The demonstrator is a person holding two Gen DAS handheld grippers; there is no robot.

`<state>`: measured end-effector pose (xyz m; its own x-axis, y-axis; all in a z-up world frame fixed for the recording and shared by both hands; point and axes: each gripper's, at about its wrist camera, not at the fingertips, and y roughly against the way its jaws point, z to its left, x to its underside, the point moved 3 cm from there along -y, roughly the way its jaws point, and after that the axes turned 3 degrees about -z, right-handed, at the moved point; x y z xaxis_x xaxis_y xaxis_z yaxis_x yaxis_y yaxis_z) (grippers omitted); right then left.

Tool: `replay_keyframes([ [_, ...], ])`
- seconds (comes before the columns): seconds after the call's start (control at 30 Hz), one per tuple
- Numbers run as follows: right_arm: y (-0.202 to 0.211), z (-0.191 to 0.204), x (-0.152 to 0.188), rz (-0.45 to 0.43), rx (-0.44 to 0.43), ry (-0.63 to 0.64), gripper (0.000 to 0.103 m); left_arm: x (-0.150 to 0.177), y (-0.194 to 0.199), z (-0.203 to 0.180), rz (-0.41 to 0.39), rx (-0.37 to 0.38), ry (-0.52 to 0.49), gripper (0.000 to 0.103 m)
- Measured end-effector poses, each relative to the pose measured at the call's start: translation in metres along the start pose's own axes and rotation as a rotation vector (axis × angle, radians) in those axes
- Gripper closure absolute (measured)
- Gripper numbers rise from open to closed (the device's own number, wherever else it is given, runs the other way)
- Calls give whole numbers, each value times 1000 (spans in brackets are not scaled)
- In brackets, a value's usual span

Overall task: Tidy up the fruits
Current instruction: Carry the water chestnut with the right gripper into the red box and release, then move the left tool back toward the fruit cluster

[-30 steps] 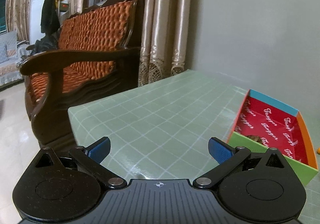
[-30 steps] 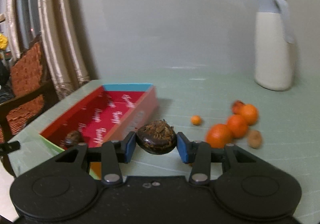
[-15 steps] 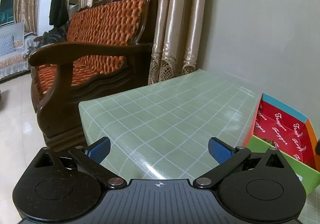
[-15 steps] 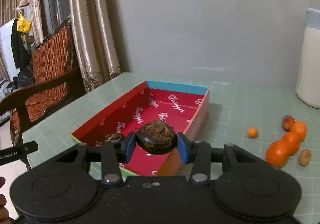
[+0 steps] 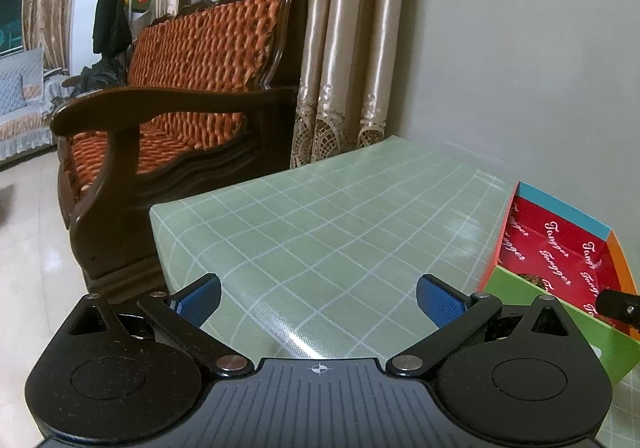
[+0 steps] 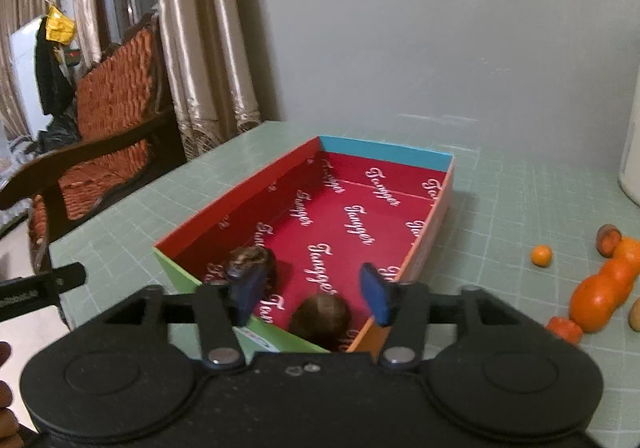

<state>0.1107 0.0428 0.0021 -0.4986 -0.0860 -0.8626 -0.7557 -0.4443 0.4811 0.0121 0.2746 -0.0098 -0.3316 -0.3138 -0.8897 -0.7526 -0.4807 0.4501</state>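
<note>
**Right fingers opening over the box; dark fruit released**

Right gripper: its fingers have just been opening and now stand about half apart, with nothing pressed between the pads. A dark brown fruit lies below the gap on the floor of the red-lined box, at the box's near end and close to its orange wall; it looks a little blurred, so it may not have settled. A second dark, rough-topped fruit is partly hidden behind the left finger, also at the near end, by the green wall.

Left gripper: fingers spread wide, empty, hovering over bare tabletop to the left of the box, not involved.

Progress, judged: two fruits in the box, most of its floor bare. Still on the tabletop, right of the box and well apart from it: a cluster of oranges, a small orange fruit nearer the box, a cut brownish piece and a tan fruit at the frame edge. Early stage; most of the fruit is left to move.
</note>
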Motion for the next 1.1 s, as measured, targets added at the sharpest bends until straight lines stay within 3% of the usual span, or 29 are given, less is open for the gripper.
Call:
replay_keyframes([
  [0.03,2,1,0,-9,-5,3,33,0,0,0,1,0,0,0],
  [0.17,13,3,-2,-58,0,15,31,0,0,-1,2,1,0,0],
  [0.27,23,-6,-4,-98,6,-6,21,1,0,-6,4,7,-14,0],
  [0.37,34,-21,-5,-127,41,-8,19,2,2,-14,-8,12,-42,0],
  [0.77,60,-112,20,-154,284,-85,16,10,18,-61,-49,72,-148,0],
  [0.87,68,-130,27,-176,361,-98,11,13,27,-80,-71,104,-179,0],
  [0.93,74,-141,31,-194,398,-119,6,15,34,-94,-95,129,-206,0],
  [1.1,89,-170,40,-206,506,-191,6,22,60,-130,-181,215,-271,0],
])
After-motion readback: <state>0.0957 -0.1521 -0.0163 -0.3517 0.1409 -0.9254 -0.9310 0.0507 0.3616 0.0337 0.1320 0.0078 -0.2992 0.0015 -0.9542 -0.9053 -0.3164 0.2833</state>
